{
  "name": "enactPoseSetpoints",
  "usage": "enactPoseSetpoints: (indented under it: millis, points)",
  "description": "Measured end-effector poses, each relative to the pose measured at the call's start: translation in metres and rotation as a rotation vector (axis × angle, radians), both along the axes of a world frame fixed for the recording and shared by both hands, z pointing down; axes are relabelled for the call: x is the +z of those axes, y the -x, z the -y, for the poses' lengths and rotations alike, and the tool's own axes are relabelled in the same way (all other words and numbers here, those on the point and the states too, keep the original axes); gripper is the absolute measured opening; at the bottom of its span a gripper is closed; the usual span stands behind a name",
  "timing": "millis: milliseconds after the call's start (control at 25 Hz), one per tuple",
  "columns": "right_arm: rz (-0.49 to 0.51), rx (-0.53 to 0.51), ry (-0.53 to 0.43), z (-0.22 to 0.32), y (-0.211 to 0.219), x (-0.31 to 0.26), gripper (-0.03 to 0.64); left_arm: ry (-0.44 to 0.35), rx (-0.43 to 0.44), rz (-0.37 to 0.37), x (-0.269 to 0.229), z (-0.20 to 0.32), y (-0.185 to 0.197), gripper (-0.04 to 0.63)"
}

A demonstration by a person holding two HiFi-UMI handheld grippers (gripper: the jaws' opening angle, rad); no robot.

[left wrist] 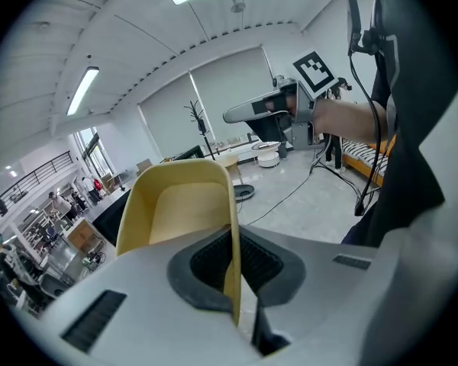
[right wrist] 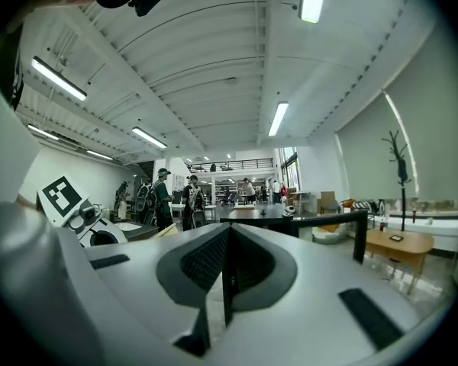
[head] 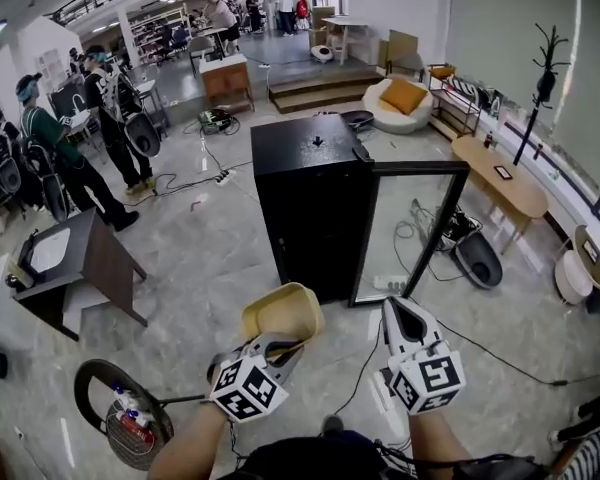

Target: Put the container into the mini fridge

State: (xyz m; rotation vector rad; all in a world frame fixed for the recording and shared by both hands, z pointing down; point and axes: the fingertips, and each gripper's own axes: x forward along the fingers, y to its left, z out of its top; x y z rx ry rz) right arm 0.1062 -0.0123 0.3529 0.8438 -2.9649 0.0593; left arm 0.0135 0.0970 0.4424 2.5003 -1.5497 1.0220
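Observation:
My left gripper is shut on the rim of a yellow plastic container, held up in front of me, empty and tilted. In the left gripper view the container rises above the jaws, one wall pinched between the dark pads. The black mini fridge stands on the floor just beyond, its glass door swung open to the right. My right gripper hovers beside the container, near the door's lower edge, shut with nothing in it. In the right gripper view the fridge top and door frame show ahead.
A dark desk stands at the left, with people behind it. A wire basket with bottles sits on the floor at lower left. Cables and a power strip lie by the fridge door. A wooden table and sofa are at the right.

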Motion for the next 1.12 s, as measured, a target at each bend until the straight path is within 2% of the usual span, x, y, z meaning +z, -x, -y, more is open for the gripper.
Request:
enactPoseSetpoints:
  millis: [200, 520, 680, 960, 1120]
  points:
    - [-0.005, 0.003, 0.006, 0.038, -0.022, 0.010, 0.017, 0.007, 0.008, 0.002, 0.003, 0.041, -0.016, 0.011]
    - [0.011, 0.011, 0.000, 0.078, -0.026, 0.007, 0.017, 0.012, 0.020, 0.014, 0.001, 0.093, -0.012, 0.011]
    - [-0.005, 0.036, 0.000, 0.096, -0.024, 0.013, 0.017, -0.001, 0.030, -0.029, 0.003, 0.120, -0.003, 0.011]
    - [-0.035, 0.099, -0.032, 0.138, -0.006, 0.012, 0.017, 0.011, 0.098, -0.014, 0.025, 0.184, 0.031, 0.011]
    - [-0.023, 0.144, -0.014, 0.161, 0.003, 0.012, 0.017, -0.003, 0.150, -0.023, 0.036, 0.217, 0.048, 0.011]
